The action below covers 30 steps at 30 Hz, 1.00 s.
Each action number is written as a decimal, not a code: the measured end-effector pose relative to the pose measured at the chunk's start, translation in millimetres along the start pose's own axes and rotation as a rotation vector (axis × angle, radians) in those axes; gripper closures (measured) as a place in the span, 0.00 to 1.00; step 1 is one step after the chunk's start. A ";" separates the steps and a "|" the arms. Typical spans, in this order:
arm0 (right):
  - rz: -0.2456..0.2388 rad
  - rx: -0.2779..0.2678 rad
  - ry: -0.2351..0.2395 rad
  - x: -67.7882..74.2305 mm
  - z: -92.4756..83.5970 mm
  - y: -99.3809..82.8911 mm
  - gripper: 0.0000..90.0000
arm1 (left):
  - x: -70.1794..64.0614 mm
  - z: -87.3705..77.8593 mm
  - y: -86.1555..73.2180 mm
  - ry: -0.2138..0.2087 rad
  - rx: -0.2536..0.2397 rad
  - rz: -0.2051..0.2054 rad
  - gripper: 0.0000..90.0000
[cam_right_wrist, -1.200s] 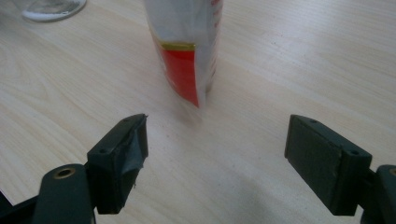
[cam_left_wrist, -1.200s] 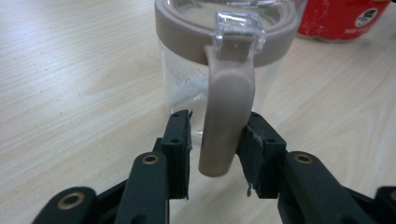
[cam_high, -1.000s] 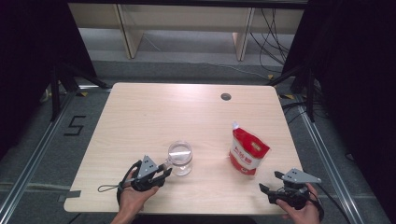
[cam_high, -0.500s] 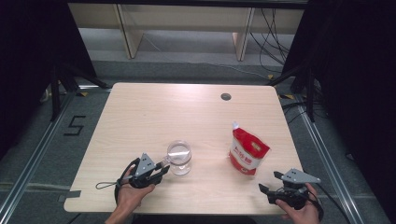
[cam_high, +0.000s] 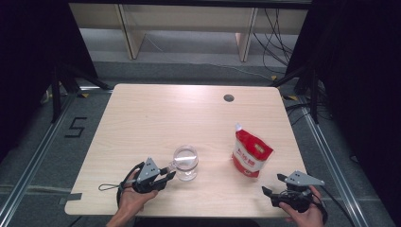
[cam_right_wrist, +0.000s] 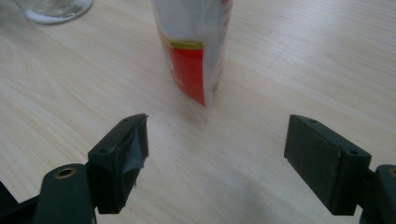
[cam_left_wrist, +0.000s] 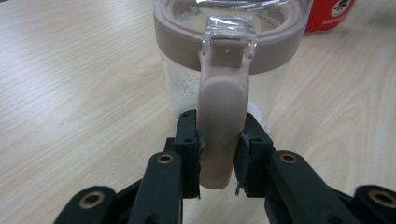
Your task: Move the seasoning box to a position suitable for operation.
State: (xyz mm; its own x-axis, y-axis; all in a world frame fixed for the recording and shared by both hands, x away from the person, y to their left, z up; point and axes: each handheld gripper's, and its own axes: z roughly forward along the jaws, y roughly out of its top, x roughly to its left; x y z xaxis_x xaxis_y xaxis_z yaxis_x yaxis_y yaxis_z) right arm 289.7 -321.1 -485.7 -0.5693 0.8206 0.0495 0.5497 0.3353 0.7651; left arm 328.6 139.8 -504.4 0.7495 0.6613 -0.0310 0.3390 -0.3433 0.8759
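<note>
Left gripper view shows the jug (cam_left_wrist: 229, 60), near the desk's (cam_high: 142, 123) front edge, its handle (cam_left_wrist: 222, 126) pinched by the left gripper (cam_left_wrist: 218, 140); lift straight to avoid tipping, while the right gripper (cam_right_wrist: 215, 154) sits spread before the pouch (cam_right_wrist: 194, 46).

The red pouch (cam_right_wrist: 194, 51) is cut off by the right gripper view's top edge.

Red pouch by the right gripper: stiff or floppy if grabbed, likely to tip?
The red pouch is probably soft: its walls look thin and creased, so it would likely buckle between the jaws of the open right gripper. It stands upright on a narrow base and leans slightly, so a sideways push may well topple it.
</note>
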 end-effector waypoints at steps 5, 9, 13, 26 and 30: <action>0.002 0.000 -0.002 0.3 -0.3 0.2 0.25 | -7.4 5.8 0.0 -0.063 -0.034 0.040 0.81; -0.012 -0.007 -0.001 -0.9 -0.1 0.4 0.25 | -11.4 9.2 1.1 -0.094 -0.035 0.038 0.81; -0.016 -0.007 -0.003 -0.5 -0.2 0.6 0.25 | -17.6 12.8 2.6 -0.135 -0.037 0.067 0.81; -0.030 -0.013 -0.007 -1.0 0.1 1.0 0.25 | -21.2 20.1 5.5 -0.209 -0.046 0.109 0.81; -0.028 -0.014 -0.001 -0.4 0.7 0.9 0.25 | -21.6 21.1 4.8 -0.229 -0.056 0.117 0.81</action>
State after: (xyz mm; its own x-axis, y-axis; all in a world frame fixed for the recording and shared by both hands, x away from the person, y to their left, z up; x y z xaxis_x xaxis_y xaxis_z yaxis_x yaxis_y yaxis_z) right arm 290.8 -320.8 -485.4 -0.5838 0.8114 0.0276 0.5253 0.3516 0.7749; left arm 326.1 109.8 -509.7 0.8932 0.4487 -0.0303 0.2150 -0.3669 0.9051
